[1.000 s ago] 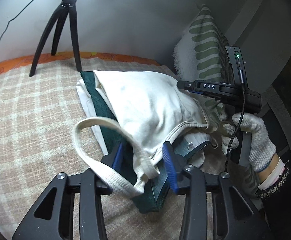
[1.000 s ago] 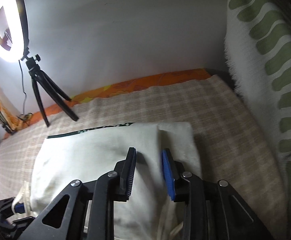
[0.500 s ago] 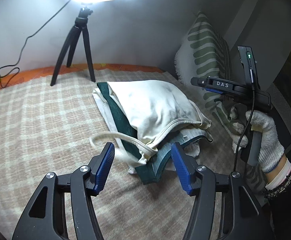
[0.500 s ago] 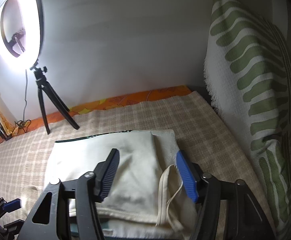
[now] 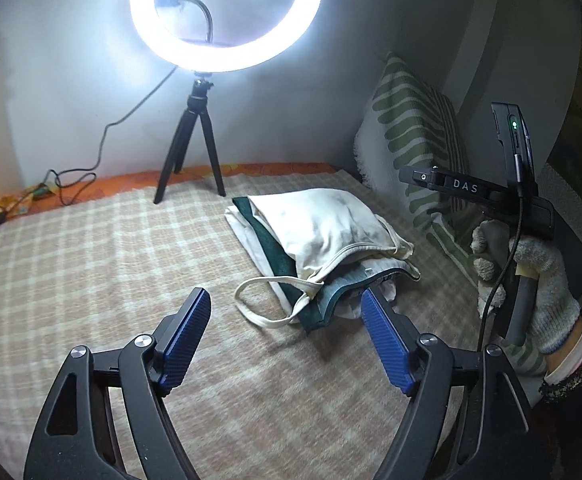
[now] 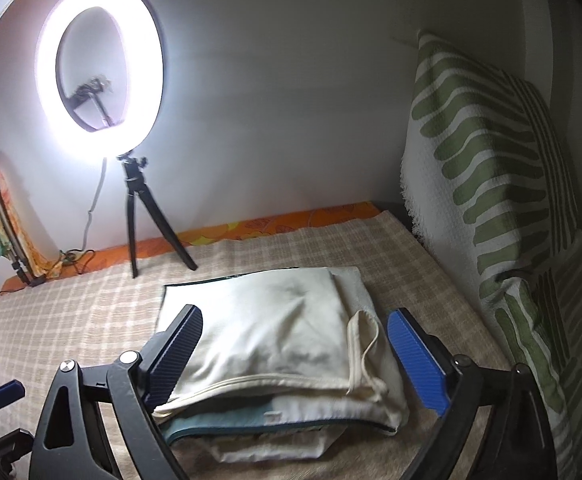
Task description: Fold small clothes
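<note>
A small stack of folded clothes lies on the checked blanket: a cream top (image 5: 323, 224) (image 6: 275, 328) sits over a dark green garment (image 5: 271, 252) (image 6: 227, 426) and another white piece. A cream strap loop (image 5: 259, 300) trails off the stack toward me. My left gripper (image 5: 287, 340) is open and empty, hovering just short of the stack's near corner. My right gripper (image 6: 295, 352) is open and empty, its blue pads either side of the stack, above it. The gloved hand holding the right gripper (image 5: 531, 264) shows at the right of the left wrist view.
A lit ring light on a black tripod (image 5: 195, 152) (image 6: 139, 216) stands at the blanket's far edge with its cable. A green-striped cushion (image 5: 415, 148) (image 6: 491, 184) leans against the wall at the right. The checked blanket (image 5: 91, 264) stretches left.
My left gripper let go of the cream strap, opened wide and drew back from the stack. My right gripper opened and lifted away too. The strap now lies loose on the blanket.
</note>
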`<control>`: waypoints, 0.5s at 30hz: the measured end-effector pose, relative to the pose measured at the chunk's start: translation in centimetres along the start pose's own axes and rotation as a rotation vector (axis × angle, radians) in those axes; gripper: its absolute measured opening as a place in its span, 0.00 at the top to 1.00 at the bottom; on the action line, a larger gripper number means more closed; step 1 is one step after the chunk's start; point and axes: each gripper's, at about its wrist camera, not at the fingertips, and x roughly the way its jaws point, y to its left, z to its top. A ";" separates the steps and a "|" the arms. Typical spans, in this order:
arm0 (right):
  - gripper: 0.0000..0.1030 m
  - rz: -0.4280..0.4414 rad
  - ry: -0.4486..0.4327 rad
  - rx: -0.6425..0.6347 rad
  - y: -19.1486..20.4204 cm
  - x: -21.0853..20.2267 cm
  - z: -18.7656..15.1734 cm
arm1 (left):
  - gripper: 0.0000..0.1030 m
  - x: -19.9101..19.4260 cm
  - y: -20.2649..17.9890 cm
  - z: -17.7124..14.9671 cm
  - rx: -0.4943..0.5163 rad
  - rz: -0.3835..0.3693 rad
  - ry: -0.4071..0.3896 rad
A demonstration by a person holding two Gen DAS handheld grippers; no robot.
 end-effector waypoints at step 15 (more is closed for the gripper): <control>0.00 0.062 -0.036 0.006 6.2 -6.2 -4.6 | 0.21 -8.6 0.4 -2.9 0.067 0.057 -0.087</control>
